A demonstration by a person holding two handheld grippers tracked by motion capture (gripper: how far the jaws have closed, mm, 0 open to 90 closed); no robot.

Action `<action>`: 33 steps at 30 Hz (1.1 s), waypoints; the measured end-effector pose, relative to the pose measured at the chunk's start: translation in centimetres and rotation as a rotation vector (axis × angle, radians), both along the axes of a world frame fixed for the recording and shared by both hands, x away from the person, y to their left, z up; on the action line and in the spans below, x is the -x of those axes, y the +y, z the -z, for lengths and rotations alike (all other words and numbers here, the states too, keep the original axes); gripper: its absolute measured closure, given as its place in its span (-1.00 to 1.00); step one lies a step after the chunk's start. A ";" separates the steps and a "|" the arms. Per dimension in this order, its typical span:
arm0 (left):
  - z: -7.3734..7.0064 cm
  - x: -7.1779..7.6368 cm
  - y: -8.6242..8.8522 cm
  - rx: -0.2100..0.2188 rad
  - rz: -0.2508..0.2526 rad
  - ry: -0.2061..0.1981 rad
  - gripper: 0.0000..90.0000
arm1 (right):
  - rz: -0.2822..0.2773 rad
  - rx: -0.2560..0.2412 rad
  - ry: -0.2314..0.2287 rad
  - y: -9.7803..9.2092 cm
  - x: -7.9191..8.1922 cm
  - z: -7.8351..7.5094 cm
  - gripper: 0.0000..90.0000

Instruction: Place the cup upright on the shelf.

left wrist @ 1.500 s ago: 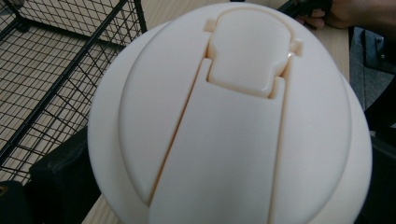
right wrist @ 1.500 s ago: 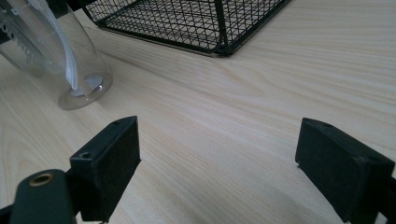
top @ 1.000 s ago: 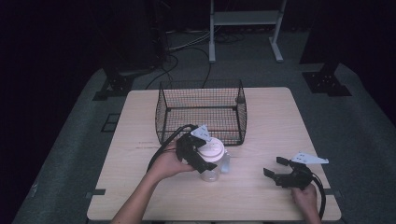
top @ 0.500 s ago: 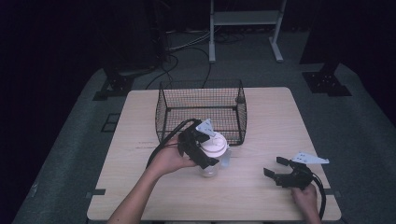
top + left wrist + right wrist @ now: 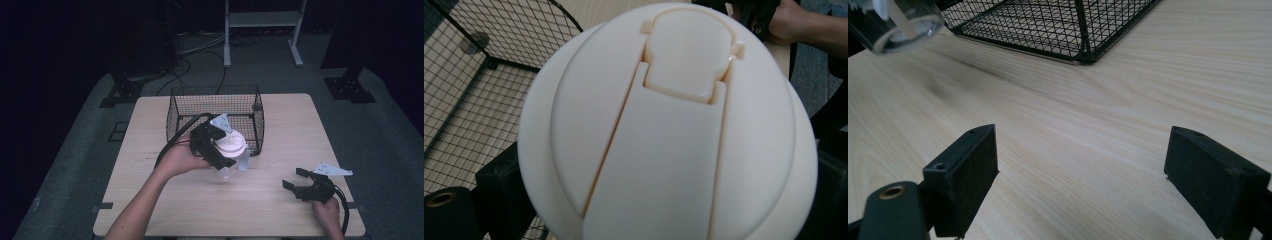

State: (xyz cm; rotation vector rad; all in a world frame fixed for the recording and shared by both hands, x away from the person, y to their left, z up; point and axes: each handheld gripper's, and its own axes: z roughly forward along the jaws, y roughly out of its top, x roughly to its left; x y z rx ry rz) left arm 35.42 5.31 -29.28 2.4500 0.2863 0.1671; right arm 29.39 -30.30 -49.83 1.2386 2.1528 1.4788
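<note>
- In the high view we see the left gripper point(image 5: 226, 155) clamped around a clear plastic bottle with a wide cream-white flip-top lid point(image 5: 231, 150), holding it clear of the pale wooden table point(image 5: 295, 125), just in front of the black wire-mesh basket point(image 5: 216, 100).
- The bottle sits between that gripper's jaws – one black jaw crosses its near side below the lid, and the grey three-cornered plate stands at the far side, close to the basket's front wall.
- In the left gripper view the lid point(image 5: 669, 125) is very close to the camera; its hinged flap and raised thumb tab face the lens, and black jaw parts show at the lower left and lower right edges, pressed against the lid's sides.
- Behind the lid in that view we make out the basket's mesh point(image 5: 479, 75) at the left and a hand point(image 5: 796, 27) with the other gripper at the top right.
- The right gripper point(image 5: 301, 184) rests low on the table near its front right corner, well apart from the bottle.
- In the right gripper view its two black jaws stand wide apart with bare wood grain between them – they hold nothing.
- That view also catches the bottle's clear base point(image 5: 895, 25) hanging above the table at the top left, and a corner of the basket point(image 5: 1068, 30) beyond.
</note>
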 end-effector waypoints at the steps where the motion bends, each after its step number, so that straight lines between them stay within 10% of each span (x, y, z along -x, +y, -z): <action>1: -0.4 -0.1 0.0 0.008 -0.001 0.001 -0.88 | 0.002 -0.004 0.000 0.0 0.0 0.0 -0.71; 33: -8.1 -6.4 -2.5 0.029 -0.046 0.019 -0.88 | 0.001 -0.005 -0.006 0.0 0.0 0.0 -0.71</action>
